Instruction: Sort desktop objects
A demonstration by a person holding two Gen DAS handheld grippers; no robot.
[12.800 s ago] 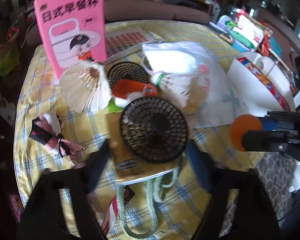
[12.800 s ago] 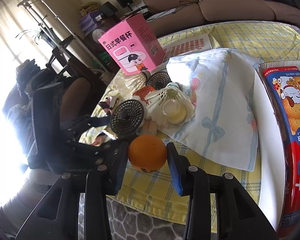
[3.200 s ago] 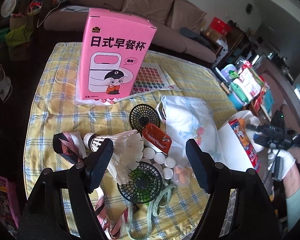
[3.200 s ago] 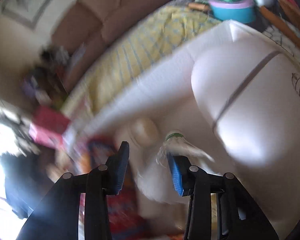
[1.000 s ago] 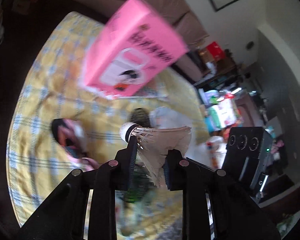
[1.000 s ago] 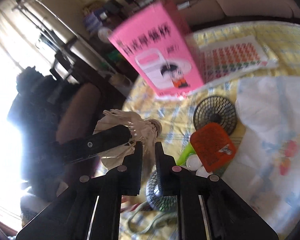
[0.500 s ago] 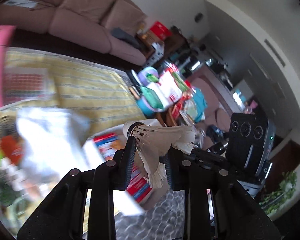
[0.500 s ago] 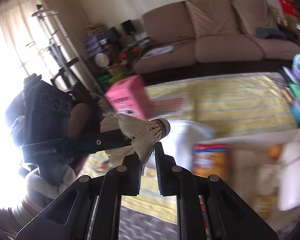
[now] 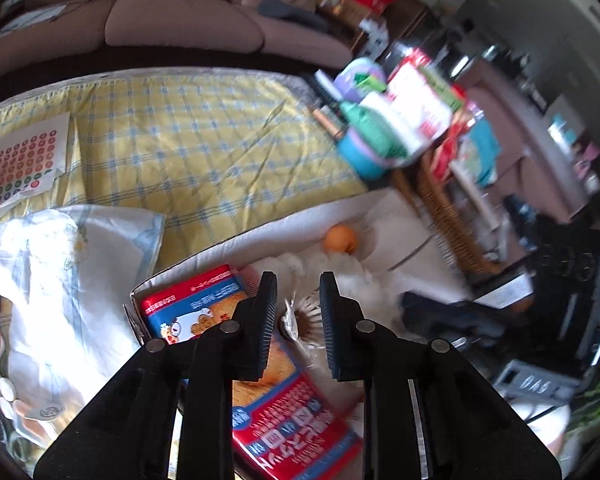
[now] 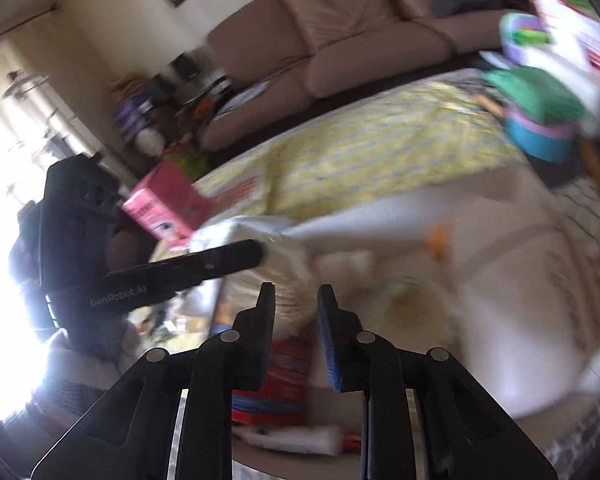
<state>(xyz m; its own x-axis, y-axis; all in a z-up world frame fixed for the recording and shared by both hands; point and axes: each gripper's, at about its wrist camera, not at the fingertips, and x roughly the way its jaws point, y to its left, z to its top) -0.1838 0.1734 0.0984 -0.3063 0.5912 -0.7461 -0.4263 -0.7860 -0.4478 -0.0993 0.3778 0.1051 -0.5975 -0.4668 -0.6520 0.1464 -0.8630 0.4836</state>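
The left gripper (image 9: 298, 304) hangs over a white bin (image 9: 260, 240) at the right edge of a table covered in a yellow checked cloth (image 9: 204, 140). Its two dark fingers stand a little apart, with nothing pinched between the pads. Just beyond and below the fingertips lies a shuttlecock (image 9: 306, 322), blurred, its feathers fanned against the white inside of the bin; it seems free of the jaws. To its left in the bin lies a red and blue biscuit box (image 9: 204, 312), running toward the near edge. At the far side of the bin sits an orange (image 9: 340, 239), well apart from the shuttlecock. Left of the bin a white cloth bag (image 9: 68, 272) lies crumpled on the table, and at the far left there is a sticker sheet (image 9: 20, 160). A brown sofa (image 9: 180, 20) stands beyond the table.

The right gripper (image 10: 296, 304) is seen in a heavily blurred view. Its fingers are likewise slightly parted and hold nothing. Ahead of it are the white bin (image 10: 500, 280) and a smear of orange (image 10: 438, 242). The left gripper (image 10: 204, 266) reaches in from the left as a long dark bar. Behind it stands a pink box (image 10: 166, 204) on the table.
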